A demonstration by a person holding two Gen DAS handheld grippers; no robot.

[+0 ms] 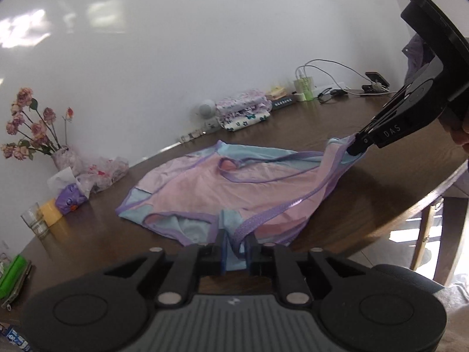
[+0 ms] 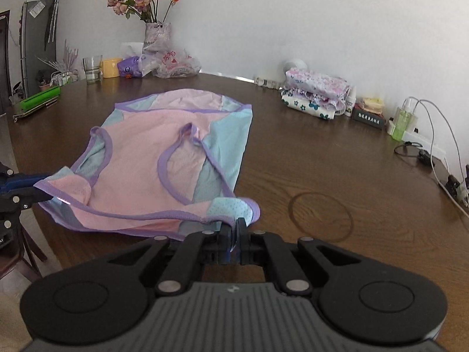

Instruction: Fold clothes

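person's hand [image 1: 461,135] cut off at right edge, box label [image 2: 368,121] too small to read

The garment [image 2: 164,158] was pink and pale blue with purple trim; the table [image 2: 322,161] dark brown; the folded clothes [image 2: 316,94] floral

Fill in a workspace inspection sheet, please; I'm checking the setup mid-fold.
Surface: dark brown wooden table, faint ring stain.
Job's things: pink, blue and purple sleeveless garment spread out, near corners lifted; folded floral clothes stacked by the wall.
Clutter: vase of dried pink roses, drinking glass, yellow cup, crumpled plastic bags.
Grippers: left gripper jaws apart, strap between; right gripper shut on a garment corner.
Cables: white cables along the table's right edge.
Surroundings: white wall.
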